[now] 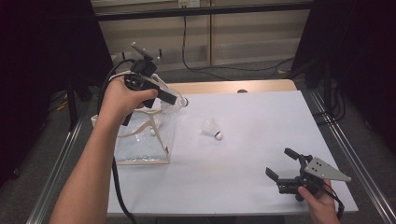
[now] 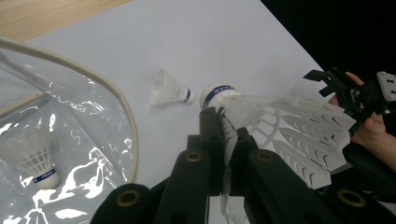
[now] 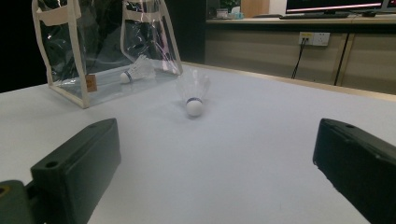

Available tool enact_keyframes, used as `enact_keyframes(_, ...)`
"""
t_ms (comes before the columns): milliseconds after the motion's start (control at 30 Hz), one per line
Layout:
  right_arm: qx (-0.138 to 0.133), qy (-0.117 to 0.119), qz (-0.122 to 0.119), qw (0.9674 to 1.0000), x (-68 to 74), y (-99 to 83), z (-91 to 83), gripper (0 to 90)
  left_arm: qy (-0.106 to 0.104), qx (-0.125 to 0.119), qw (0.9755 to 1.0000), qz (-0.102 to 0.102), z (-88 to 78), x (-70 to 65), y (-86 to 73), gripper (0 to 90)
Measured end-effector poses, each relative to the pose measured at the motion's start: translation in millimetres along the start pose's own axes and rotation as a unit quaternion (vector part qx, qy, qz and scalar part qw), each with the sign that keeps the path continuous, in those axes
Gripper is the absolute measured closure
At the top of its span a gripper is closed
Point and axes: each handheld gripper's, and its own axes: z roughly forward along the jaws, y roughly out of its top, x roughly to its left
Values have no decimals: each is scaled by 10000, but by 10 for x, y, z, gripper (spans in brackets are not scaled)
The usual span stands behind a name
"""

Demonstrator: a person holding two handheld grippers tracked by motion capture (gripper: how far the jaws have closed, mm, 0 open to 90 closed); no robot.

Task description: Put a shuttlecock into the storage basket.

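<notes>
High view: left gripper (image 1: 175, 99) up by the tabletop's far left corner, pinching a shuttlecock (image 2: 280, 123) beside the clear bag (image 1: 140, 135). Right gripper (image 1: 286, 164) spread wide, resting. Carrying step; next, probably over the bag's mouth, then letting go.
</notes>
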Motion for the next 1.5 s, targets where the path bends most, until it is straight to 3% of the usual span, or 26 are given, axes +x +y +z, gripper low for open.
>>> enact_keyframes(1033,-11,-6,10,10000,1,0,3,5,191,-85,9997,-93,-140,69,70,893)
enact_keyframes(1500,-8,-5,0,10000,1,0,3,5,280,-146,9992,-225,-205,129,64,893)
